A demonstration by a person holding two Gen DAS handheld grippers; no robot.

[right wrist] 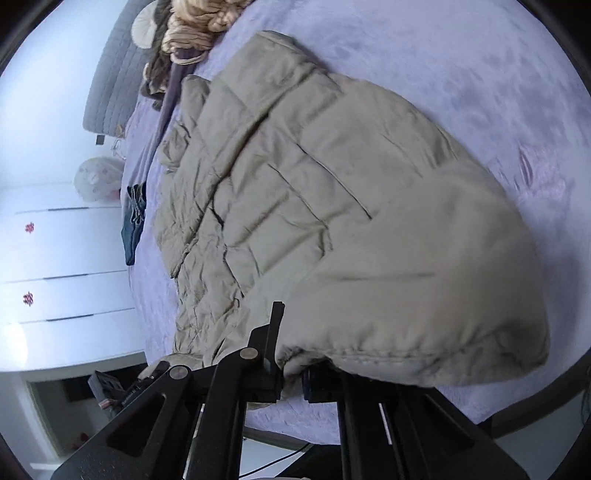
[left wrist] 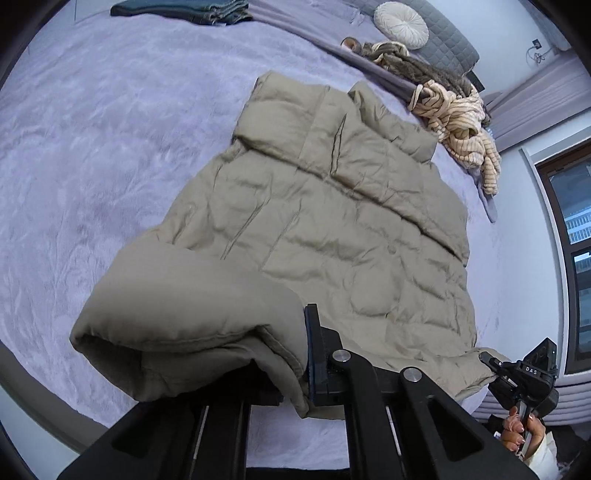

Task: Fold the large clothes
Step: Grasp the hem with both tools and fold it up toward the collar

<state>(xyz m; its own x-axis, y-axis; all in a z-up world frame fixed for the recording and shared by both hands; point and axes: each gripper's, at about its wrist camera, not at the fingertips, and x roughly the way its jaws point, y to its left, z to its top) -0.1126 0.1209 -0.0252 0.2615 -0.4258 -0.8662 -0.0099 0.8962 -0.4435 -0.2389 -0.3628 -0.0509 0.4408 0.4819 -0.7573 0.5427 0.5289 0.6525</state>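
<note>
A large beige puffer jacket lies spread on the lilac bed, collar end far from me. My left gripper is shut on the jacket's near left hem corner, which bulges over the left finger and hides it. My right gripper is shut on the near right hem corner of the jacket, lifted a little off the bed. The right gripper also shows in the left wrist view, at the jacket's far hem corner.
A heap of striped cream and brown clothes lies at the head of the bed, beside a round white cushion. Folded jeans lie at the far side. A window and white drawers flank the bed.
</note>
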